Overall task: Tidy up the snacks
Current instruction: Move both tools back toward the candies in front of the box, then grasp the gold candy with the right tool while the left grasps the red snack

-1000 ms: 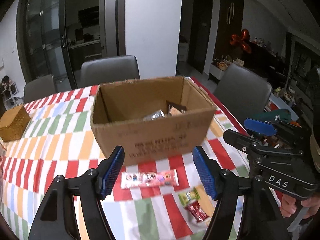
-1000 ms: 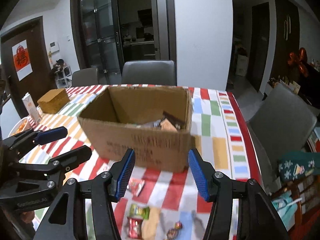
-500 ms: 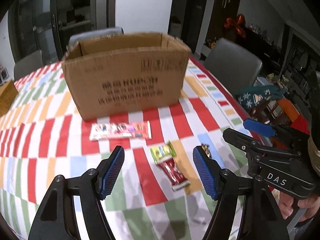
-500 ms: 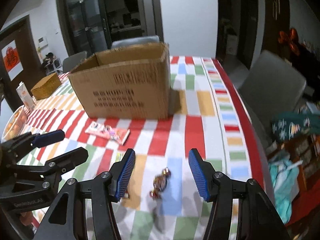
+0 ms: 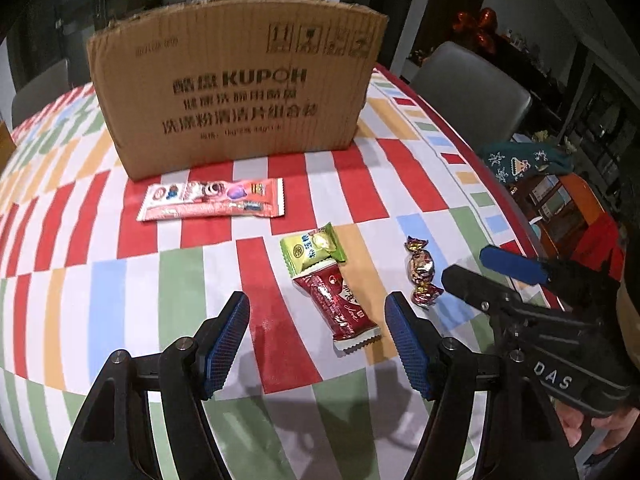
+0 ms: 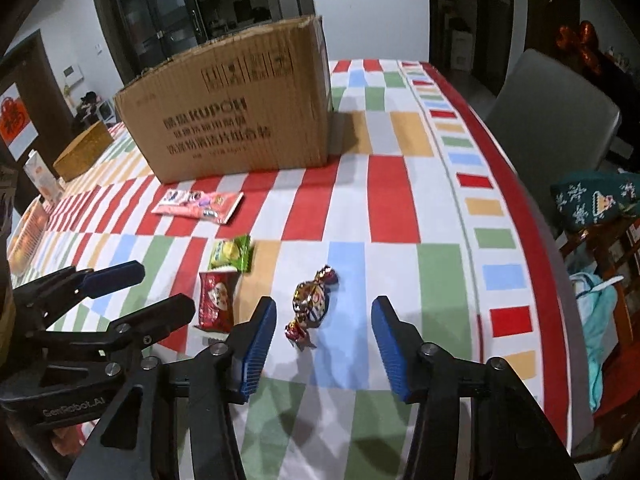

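Observation:
A cardboard box (image 5: 240, 80) (image 6: 236, 112) stands on the checked tablecloth. In front of it lie a long pink snack packet (image 5: 212, 200) (image 6: 198, 204), a green packet (image 5: 312, 250) (image 6: 230, 254), a red packet (image 5: 340, 304) (image 6: 216, 300) and a foil twist candy (image 5: 420, 272) (image 6: 310, 304). My left gripper (image 5: 316, 312) (image 6: 166, 288) hangs low over the red packet; its jaws are closing, apart from the packet. My right gripper (image 6: 324, 312) (image 5: 466, 264) straddles the candy; its jaws are closing too, with the pads clear of it.
The table's red-bordered right edge (image 6: 532, 216) runs close by. Beyond it stand a grey chair (image 5: 472, 88) (image 6: 560, 116) and a teal patterned cloth (image 6: 592, 200). A wicker box (image 6: 82, 150) and a small carton (image 6: 38, 176) sit at the far left.
Both grippers have sunk toward the table and tipped downward, so the box's inside is out of sight. The snacks now sit between the fingers, and both pairs of jaws have narrowed a little.

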